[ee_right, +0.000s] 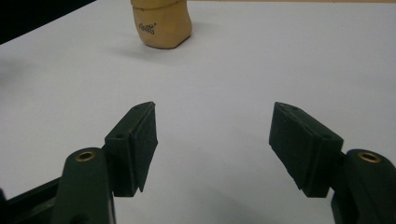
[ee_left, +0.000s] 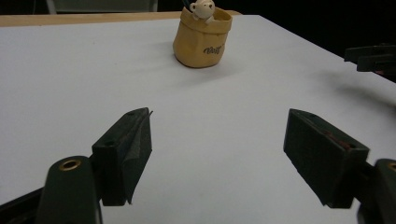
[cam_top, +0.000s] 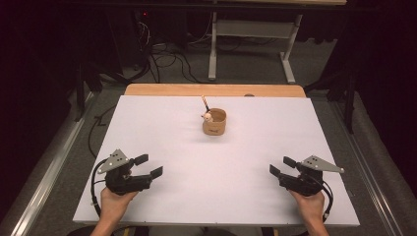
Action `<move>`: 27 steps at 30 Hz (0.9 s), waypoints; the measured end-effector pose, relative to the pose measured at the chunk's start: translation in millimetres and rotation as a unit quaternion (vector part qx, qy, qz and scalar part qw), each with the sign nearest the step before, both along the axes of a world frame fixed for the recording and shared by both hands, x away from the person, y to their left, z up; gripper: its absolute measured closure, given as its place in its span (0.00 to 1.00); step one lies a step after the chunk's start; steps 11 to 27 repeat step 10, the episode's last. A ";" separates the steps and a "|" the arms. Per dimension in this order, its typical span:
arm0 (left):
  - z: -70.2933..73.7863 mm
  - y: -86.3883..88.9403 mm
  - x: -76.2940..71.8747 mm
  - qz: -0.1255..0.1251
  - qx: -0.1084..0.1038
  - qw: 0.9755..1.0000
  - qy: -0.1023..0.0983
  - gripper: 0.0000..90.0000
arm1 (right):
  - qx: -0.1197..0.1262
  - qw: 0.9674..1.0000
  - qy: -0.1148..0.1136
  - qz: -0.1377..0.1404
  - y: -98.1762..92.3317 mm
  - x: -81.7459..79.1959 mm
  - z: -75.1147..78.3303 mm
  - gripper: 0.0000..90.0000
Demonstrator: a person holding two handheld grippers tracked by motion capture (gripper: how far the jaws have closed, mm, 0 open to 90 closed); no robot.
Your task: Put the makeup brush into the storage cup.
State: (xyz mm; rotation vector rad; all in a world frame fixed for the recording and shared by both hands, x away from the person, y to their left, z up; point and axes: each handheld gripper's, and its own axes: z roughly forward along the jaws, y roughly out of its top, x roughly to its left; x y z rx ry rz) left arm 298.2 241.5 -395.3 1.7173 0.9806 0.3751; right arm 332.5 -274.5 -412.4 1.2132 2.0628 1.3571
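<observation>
Left tongs (cam_top: pixel 149 165): released, jaws wide apart, low over the desk (cam_top: pixel 167 147), well apart from the cup (cam_top: pixel 214 122) on its near-left side. Cup: tan, upright, toward the far edge of the desk, midway across; small white figure (cam_top: pixel 208 117) at its rim, stick (cam_top: pixel 204 102) leaning out. Right tongs (cam_top: pixel 282 166): released, jaws spread, empty, well apart from the cup on its near-right side.
</observation>
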 end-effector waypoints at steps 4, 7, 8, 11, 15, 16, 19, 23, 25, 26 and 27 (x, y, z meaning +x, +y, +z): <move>-0.1 -0.2 -0.4 0.000 0.002 1.000 0.000 0.27 | 0.002 1.000 0.000 -0.002 0.0 -0.1 0.2 0.38; 0.0 0.6 -0.2 0.002 -0.001 1.000 0.000 0.27 | 0.001 1.000 -0.001 -0.001 0.2 -0.1 0.3 0.38; 0.2 0.4 -0.4 0.003 -0.001 1.000 -0.002 0.27 | 0.001 1.000 -0.001 -0.001 0.1 -0.1 0.2 0.38; 0.9 -0.2 -0.7 0.003 -0.001 1.000 -0.005 0.27 | 0.002 1.000 0.002 -0.002 -0.2 0.0 0.1 0.38; 0.9 -0.2 -0.7 0.003 -0.001 1.000 -0.005 0.27 | 0.002 1.000 0.002 -0.002 -0.2 0.0 0.1 0.38; 0.9 -0.2 -0.7 0.003 -0.001 1.000 -0.005 0.27 | 0.002 1.000 0.002 -0.002 -0.2 0.0 0.1 0.38; 0.9 -0.2 -0.7 0.003 -0.001 1.000 -0.005 0.27 | 0.002 1.000 0.002 -0.002 -0.2 0.0 0.1 0.38; 0.9 -0.2 -0.7 0.003 -0.001 1.000 -0.005 0.27 | 0.002 1.000 0.002 -0.002 -0.2 0.0 0.1 0.38; 0.9 -0.2 -0.7 0.003 -0.001 1.000 -0.005 0.27 | 0.002 1.000 0.002 -0.002 -0.2 0.0 0.1 0.38; 0.9 -0.2 -0.7 0.003 -0.001 1.000 -0.005 0.27 | 0.002 1.000 0.002 -0.002 -0.2 0.0 0.1 0.38; 0.9 -0.2 -0.7 0.003 -0.001 1.000 -0.005 0.27 | 0.002 1.000 0.002 -0.002 -0.2 0.0 0.1 0.38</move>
